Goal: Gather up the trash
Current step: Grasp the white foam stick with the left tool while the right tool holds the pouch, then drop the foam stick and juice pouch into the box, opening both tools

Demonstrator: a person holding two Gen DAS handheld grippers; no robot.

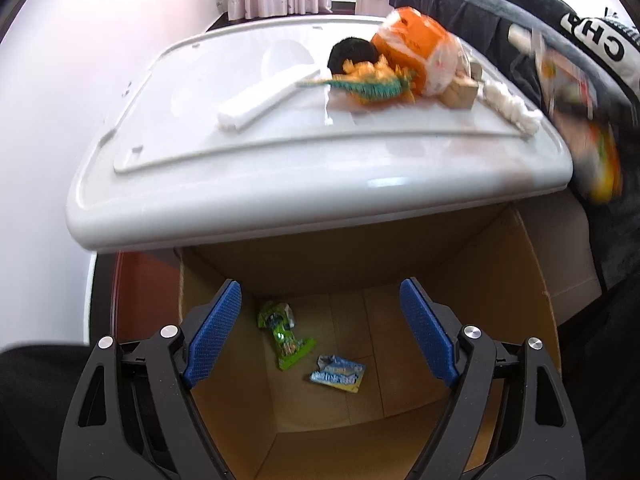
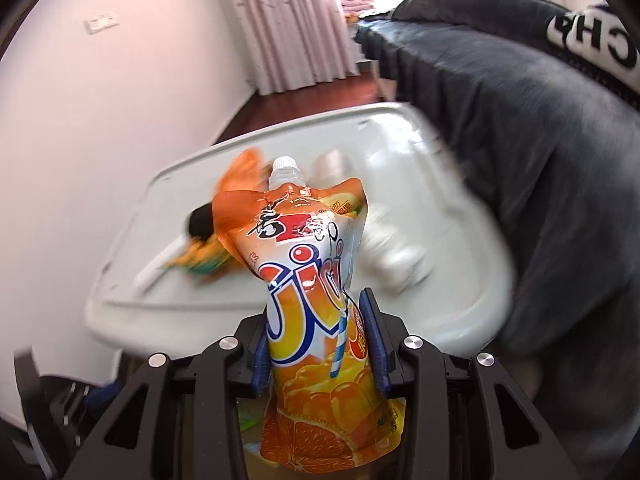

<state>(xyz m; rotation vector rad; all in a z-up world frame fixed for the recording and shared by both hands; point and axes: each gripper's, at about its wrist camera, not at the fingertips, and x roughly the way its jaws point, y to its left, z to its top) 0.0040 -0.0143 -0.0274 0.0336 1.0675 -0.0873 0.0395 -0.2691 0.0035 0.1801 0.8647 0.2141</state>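
My left gripper (image 1: 320,328) is open and empty above an open cardboard box (image 1: 520,280). A green wrapper (image 1: 284,332) and a blue wrapper (image 1: 338,374) lie on the box's bottom. My right gripper (image 2: 320,344) is shut on an orange juice pouch (image 2: 308,280) with a white cap, held upright in front of the white table (image 2: 460,312). In the left wrist view the table (image 1: 200,184) holds an orange bag (image 1: 416,44), an orange-and-teal wrapper (image 1: 372,84), a white foam strip (image 1: 264,100), a small brown box (image 1: 460,92) and white tissue (image 1: 512,108).
The person's dark sleeve with white letters (image 1: 580,32) reaches over the table's right side; it also shows in the right wrist view (image 2: 520,140). A pink curtain (image 2: 288,20) and white wall (image 2: 100,120) stand behind. Red-brown floor (image 1: 140,300) lies left of the box.
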